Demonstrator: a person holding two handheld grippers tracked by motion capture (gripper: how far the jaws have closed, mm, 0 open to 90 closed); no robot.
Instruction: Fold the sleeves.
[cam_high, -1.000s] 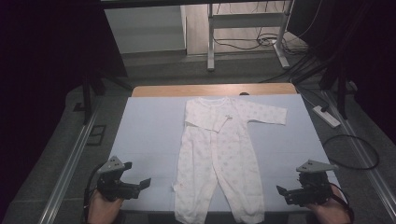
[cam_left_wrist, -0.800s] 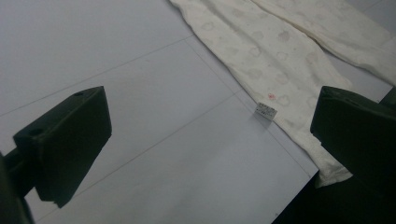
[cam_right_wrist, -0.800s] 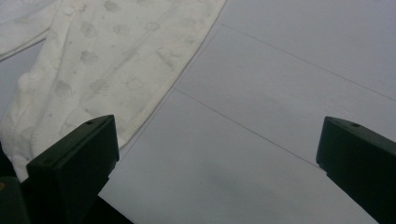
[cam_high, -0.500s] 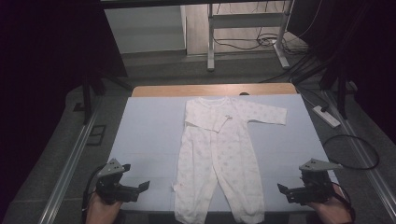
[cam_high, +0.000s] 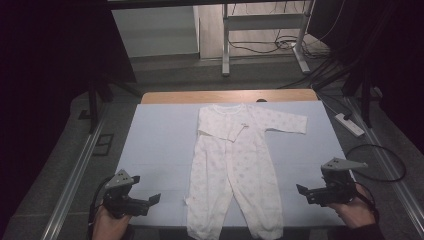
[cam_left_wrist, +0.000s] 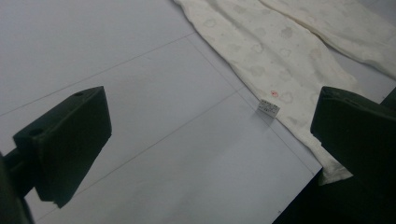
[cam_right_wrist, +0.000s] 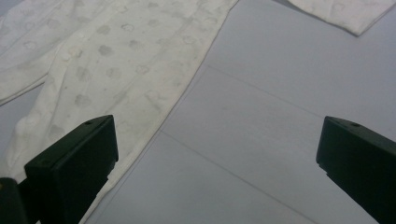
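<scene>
A cream baby sleepsuit (cam_high: 235, 165) with a faint print lies flat in the middle of the pale table cover (cam_high: 155, 145), legs toward me. One sleeve is folded across its chest and the other stretches out to the right. My left gripper (cam_high: 152, 200) hovers open near the front left edge, apart from the garment. Its own view has the sleepsuit leg (cam_left_wrist: 266, 60) and a small white label (cam_left_wrist: 268, 108) ahead between wide jaws. At the front right my right gripper (cam_high: 301, 191) is open too, with the other leg (cam_right_wrist: 116, 65) at its left.
The wooden table edge (cam_high: 230, 96) runs along the far side. A white power strip (cam_high: 350, 125) and loose cables (cam_high: 380, 165) lie on the floor to the right. A metal frame (cam_high: 260, 40) stands behind the table, and a rail (cam_high: 75, 170) runs along the left.
Both grippers have drifted slightly toward me along the front edge. The sleepsuit has not moved.
</scene>
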